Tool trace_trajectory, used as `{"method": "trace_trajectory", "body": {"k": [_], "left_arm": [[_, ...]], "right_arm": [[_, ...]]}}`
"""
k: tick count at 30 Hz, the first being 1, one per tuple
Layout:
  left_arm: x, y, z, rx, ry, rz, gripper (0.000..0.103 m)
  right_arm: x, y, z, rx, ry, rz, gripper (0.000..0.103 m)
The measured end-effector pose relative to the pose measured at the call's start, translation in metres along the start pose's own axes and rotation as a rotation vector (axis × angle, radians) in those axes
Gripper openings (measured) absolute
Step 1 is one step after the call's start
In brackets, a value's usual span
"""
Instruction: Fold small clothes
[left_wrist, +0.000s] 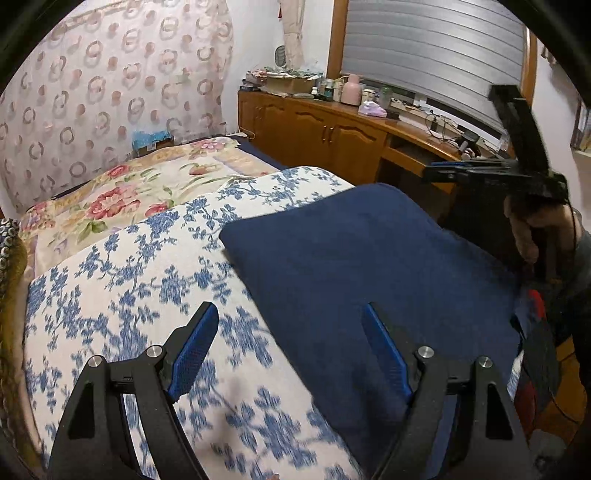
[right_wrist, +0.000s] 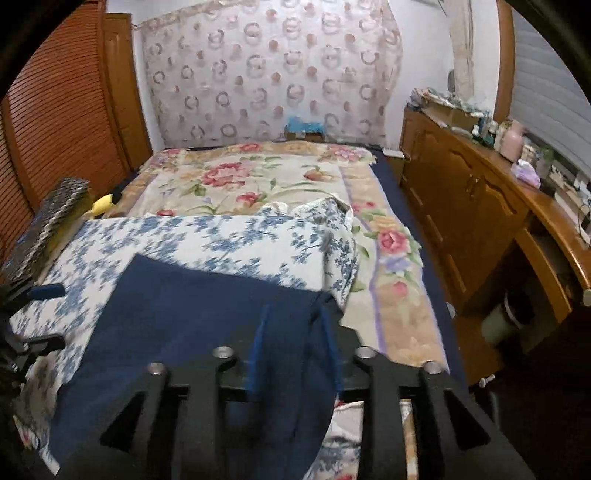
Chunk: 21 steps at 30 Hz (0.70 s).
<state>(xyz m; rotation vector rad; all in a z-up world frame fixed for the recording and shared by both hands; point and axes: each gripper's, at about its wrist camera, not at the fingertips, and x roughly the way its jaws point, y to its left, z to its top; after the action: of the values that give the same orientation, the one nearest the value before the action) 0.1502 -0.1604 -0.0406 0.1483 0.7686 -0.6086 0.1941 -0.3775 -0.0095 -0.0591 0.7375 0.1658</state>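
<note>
A dark navy garment (left_wrist: 369, 266) lies flat on a blue-and-white floral cloth (left_wrist: 140, 280) over the bed. My left gripper (left_wrist: 291, 336) is open and empty, hovering above the garment's left edge. The garment also shows in the right wrist view (right_wrist: 192, 314). My right gripper (right_wrist: 295, 339) hovers over the garment's near right corner with its fingers a narrow gap apart; nothing is clearly pinched between them. The right gripper also shows in the left wrist view (left_wrist: 461, 171), held up at the right.
A flowered bedspread (right_wrist: 258, 177) covers the far half of the bed. A wooden cabinet (right_wrist: 461, 206) with bottles and clutter runs along the right. A louvred wooden door (right_wrist: 55, 122) stands at the left. A dark patterned cushion (right_wrist: 51, 221) lies at the bed's left edge.
</note>
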Motion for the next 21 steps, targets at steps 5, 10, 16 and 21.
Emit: {"method": "trace_trajectory", "body": {"k": [5,10,16,21], "left_arm": [[-0.017,-0.009,-0.02,0.002,0.002,-0.005,0.081],[-0.024,-0.02,-0.037,0.015,0.02,-0.018,0.081],[-0.023,-0.028,-0.055,0.023,0.056,-0.051,0.081],[-0.023,-0.034,-0.063,0.024,0.072,-0.064,0.081]], "right_arm": [[-0.041,0.04,-0.041,-0.059,-0.008,-0.015,0.044],[-0.076,0.061,-0.082,-0.05,0.003,0.025,0.044],[-0.085,0.058,-0.104,-0.045,0.068,0.013,0.044],[-0.088,0.045,-0.115,-0.071,0.17,-0.096,0.044]]}}
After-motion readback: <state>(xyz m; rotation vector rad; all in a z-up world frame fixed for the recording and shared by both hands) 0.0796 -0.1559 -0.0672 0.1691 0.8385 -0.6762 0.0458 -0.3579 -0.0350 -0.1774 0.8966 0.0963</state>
